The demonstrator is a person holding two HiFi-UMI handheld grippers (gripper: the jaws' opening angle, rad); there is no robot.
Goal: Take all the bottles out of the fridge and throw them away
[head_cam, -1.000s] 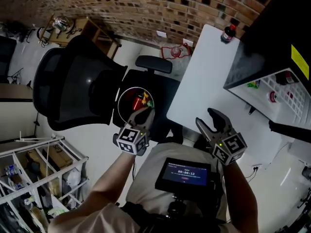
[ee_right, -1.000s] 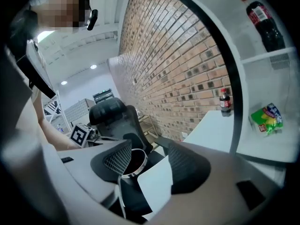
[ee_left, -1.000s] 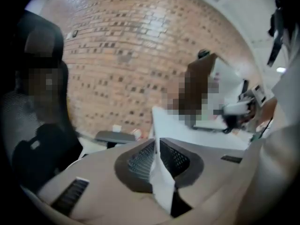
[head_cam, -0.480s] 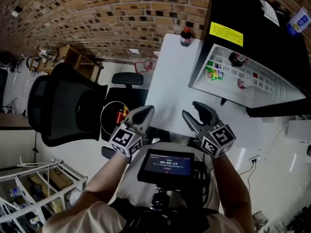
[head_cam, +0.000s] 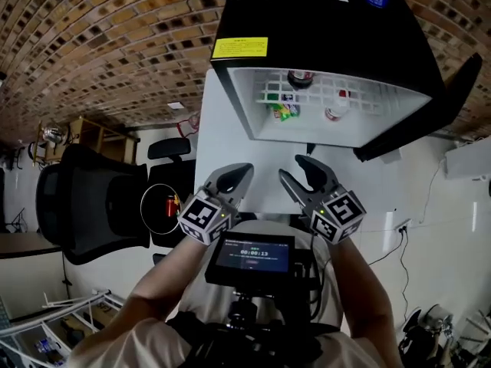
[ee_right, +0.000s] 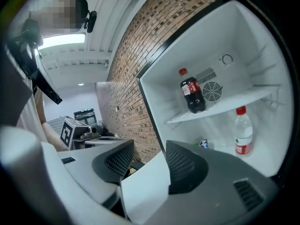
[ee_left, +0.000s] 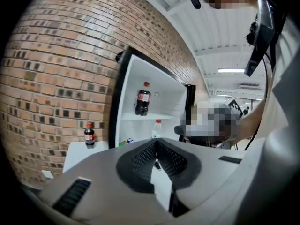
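Now the left gripper point(head_cam: 234, 176) is pinched shut and empty, and the right gripper point(head_cam: 298, 171) stands parted with nothing between its jaws. Both are near the open fridge point(head_cam: 230, 90). Inside, the cola bottle point(ee_right: 192, 95) stands on the shelf point(ee_right: 225, 104) and the water bottle point(ee_right: 243, 131) below it. Both look smooth and probably slippery, so grip them mid-body.

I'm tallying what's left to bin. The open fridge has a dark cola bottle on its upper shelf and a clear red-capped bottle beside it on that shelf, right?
No. The clear red-capped bottle stands below the shelf, on the floor of the fridge; only the cola bottle is on the shelf, as the right gripper view shows.
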